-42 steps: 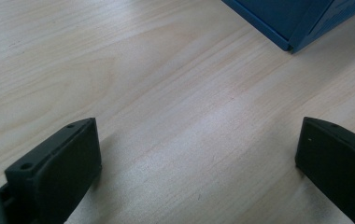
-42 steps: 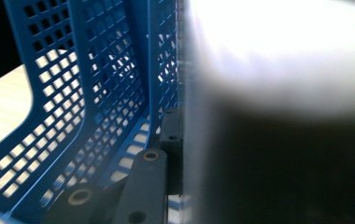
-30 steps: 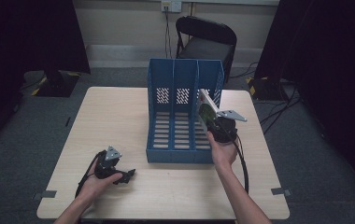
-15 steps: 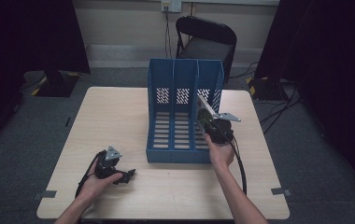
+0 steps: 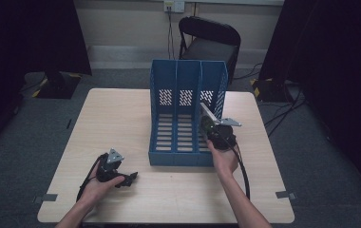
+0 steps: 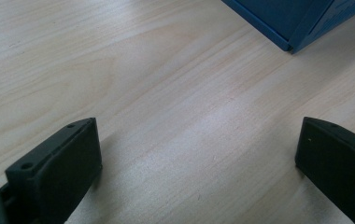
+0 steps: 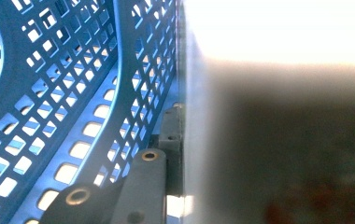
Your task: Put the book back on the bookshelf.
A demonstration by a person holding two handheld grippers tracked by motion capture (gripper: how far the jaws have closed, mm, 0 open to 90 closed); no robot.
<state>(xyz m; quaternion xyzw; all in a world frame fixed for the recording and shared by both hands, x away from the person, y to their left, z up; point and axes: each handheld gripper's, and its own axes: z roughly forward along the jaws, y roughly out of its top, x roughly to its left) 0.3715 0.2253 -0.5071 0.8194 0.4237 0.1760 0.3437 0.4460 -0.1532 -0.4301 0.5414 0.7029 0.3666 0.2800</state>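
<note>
A blue three-slot file holder (image 5: 178, 95) stands mid-table, with its open side toward the person. My right gripper (image 5: 212, 128) is at the front of its right slot, shut on a thin flat item (image 5: 206, 113) that stands on edge inside that slot. In the right gripper view the item (image 7: 283, 140) is a pale blur at the right, pinched at my right gripper (image 7: 181, 140), and the holder's perforated wall (image 7: 73, 93) is close on the left. My left gripper (image 5: 130, 179) rests on the table at front left. In its own view my left gripper (image 6: 196, 172) is open over bare wood.
The wooden table (image 5: 121, 118) has free surface left of the holder and along its front edge. A corner of the holder (image 6: 297, 18) shows ahead of the left gripper. A black chair (image 5: 209, 42) stands behind the table. Cables trail from both grippers.
My right gripper has come down and slightly forward, and the flat item sits lower in the right slot. The left gripper has stayed put.
</note>
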